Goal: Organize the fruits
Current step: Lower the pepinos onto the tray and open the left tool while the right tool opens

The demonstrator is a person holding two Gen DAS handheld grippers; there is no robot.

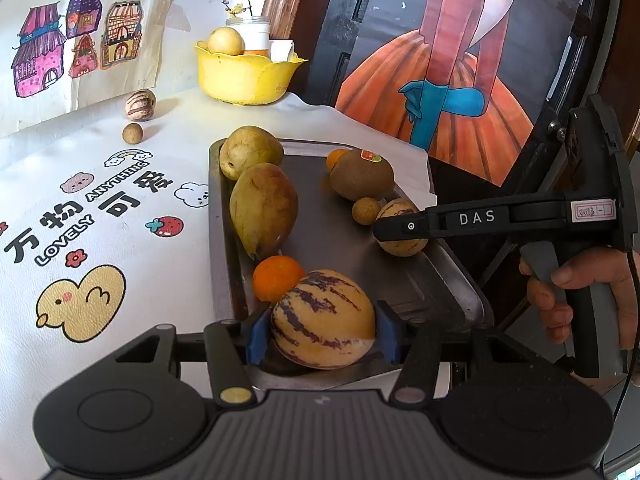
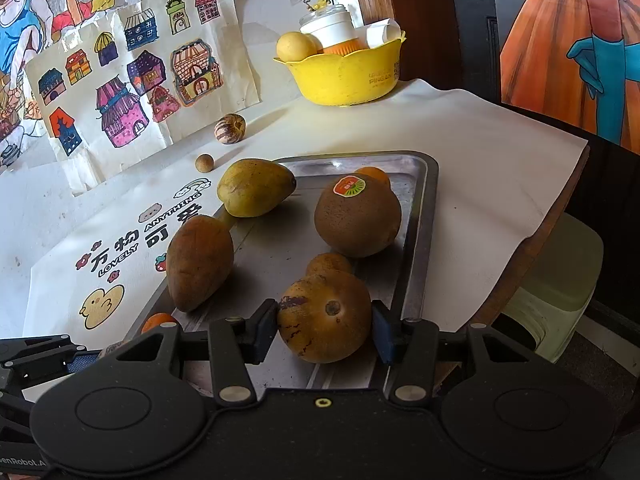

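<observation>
Left wrist view: left gripper [image 1: 323, 330] has its blue pads against both sides of a striped pepino melon [image 1: 323, 318] at the near end of the metal tray [image 1: 448, 280]; clamped on it, as far as the contact shows. An orange [image 1: 277, 283] touches the melon on its far left, so a lift could nudge it into rolling. Smooth rounded skin, grip judged to sit behind its widest part; risk of squirting forward. The melon's underside is hidden, so lifted or resting cannot be told. Right gripper [image 1: 380, 232] enters from the right over a second striped melon [image 1: 400, 227]; only one finger shows here. Right wrist view: right gripper [image 2: 325, 324] brackets that brownish melon [image 2: 325, 316] near the tray's right rim; left pad touching, right pad very close, so closed on it by my reading, lightly. A small round fruit [image 2: 329, 264] sits just behind, mostly occluded, and could be knocked. Kiwi-like fruit [image 2: 357, 216] farther back hides most of another orange [image 2: 374, 174]. Yellow bowl [image 2: 344, 76] far on the table; its contents only partly visible
</observation>
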